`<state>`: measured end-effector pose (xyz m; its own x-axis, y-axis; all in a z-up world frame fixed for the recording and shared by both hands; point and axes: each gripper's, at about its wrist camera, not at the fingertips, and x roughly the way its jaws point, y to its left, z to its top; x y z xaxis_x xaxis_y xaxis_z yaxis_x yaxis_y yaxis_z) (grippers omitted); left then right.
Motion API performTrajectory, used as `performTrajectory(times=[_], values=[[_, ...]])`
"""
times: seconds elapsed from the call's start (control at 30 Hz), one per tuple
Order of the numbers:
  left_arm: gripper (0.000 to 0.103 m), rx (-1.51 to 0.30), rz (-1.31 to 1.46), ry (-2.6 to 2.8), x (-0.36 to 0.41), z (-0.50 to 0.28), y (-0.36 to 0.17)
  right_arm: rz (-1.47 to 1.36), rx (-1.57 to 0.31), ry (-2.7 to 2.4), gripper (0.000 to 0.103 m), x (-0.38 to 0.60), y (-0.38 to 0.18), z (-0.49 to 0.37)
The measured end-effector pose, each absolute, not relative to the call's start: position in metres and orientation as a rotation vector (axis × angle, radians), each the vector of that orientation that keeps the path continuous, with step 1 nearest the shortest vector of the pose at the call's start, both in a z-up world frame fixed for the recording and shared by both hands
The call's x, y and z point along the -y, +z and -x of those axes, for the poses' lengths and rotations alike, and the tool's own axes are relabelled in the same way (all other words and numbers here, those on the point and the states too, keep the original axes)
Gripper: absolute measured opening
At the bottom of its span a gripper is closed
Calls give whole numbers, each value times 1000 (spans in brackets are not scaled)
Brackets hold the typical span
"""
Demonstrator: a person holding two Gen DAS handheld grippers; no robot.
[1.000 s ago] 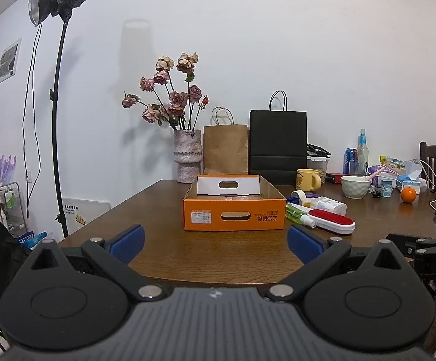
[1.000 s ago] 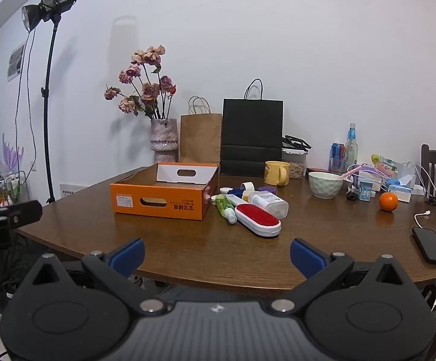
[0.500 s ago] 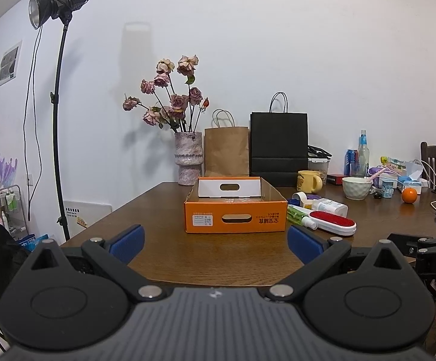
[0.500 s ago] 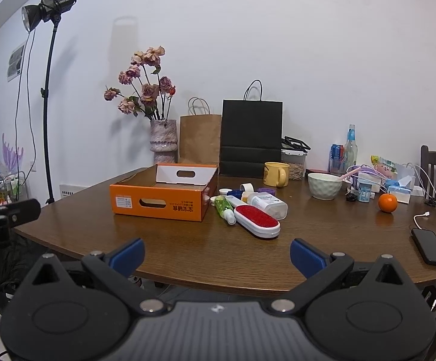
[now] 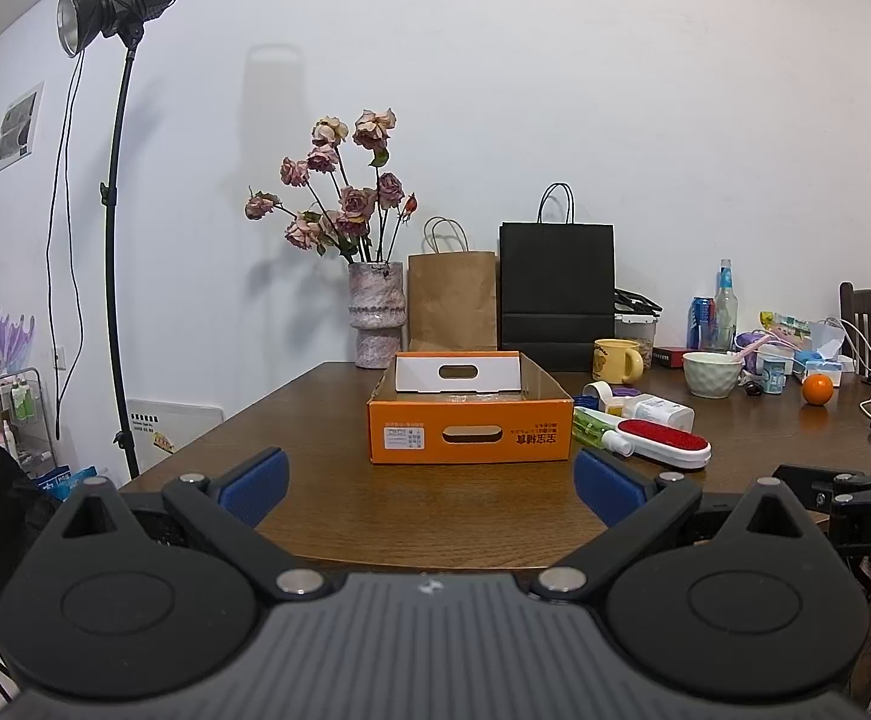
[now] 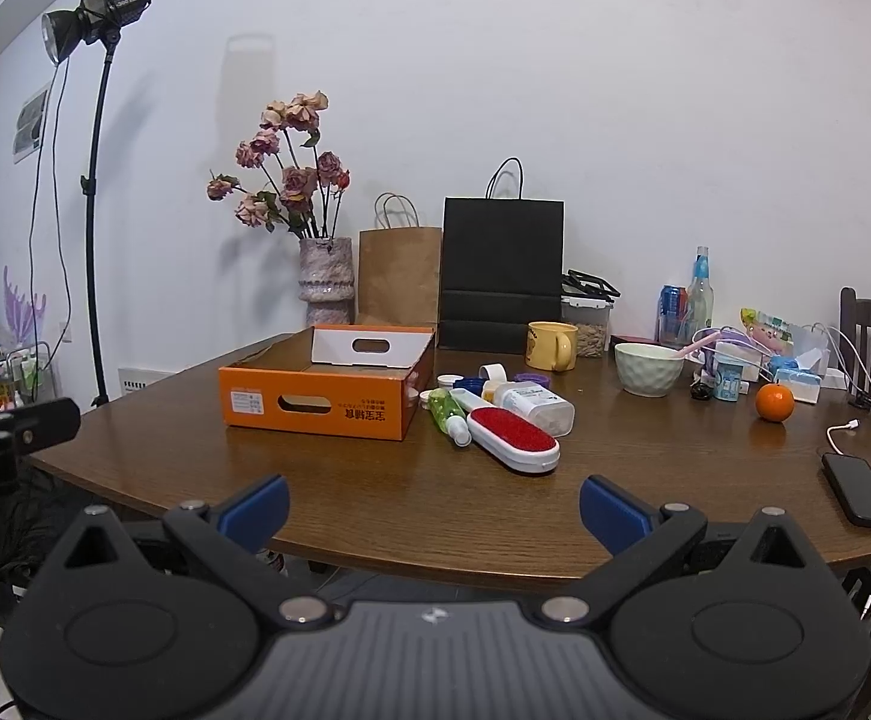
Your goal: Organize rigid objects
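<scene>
Nothing had been picked up at this moment; the step looked like the approach, before any first grasp. The left gripper (image 5: 429,474) was spread wide and empty, held level off the near edge of the table (image 5: 435,510), pointing straight at the orange box (image 5: 469,429). The right gripper (image 6: 434,504) was likewise wide and empty, level, off the near table edge, aimed at the clutter just right of the box.

Task items lay in a loose pile touching or just beside the box's right wall: a red-faced lint brush (image 6: 515,438) nearest the camera, a green bottle (image 6: 448,414) beside it, a clear white bottle (image 6: 534,407) behind, plus small caps and lids further back, too small to sort out. The box interior looked nearly empty; its floor was mostly hidden by the front wall.

The next move likely called for the right gripper to go forward and down over the lint brush, jaws across its narrow width, then carry it left into the box. The left one probably only needed to steady the box.
</scene>
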<state>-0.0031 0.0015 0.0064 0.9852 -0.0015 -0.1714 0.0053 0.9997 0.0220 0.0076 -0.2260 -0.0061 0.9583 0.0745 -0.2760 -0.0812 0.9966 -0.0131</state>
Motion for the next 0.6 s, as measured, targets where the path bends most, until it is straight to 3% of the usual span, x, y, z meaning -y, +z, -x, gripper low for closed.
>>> performTrajectory(times=[0.6], values=[[103,-176,-22,-1,-1,3,4,20,-281,82,103,224,-8,-7]])
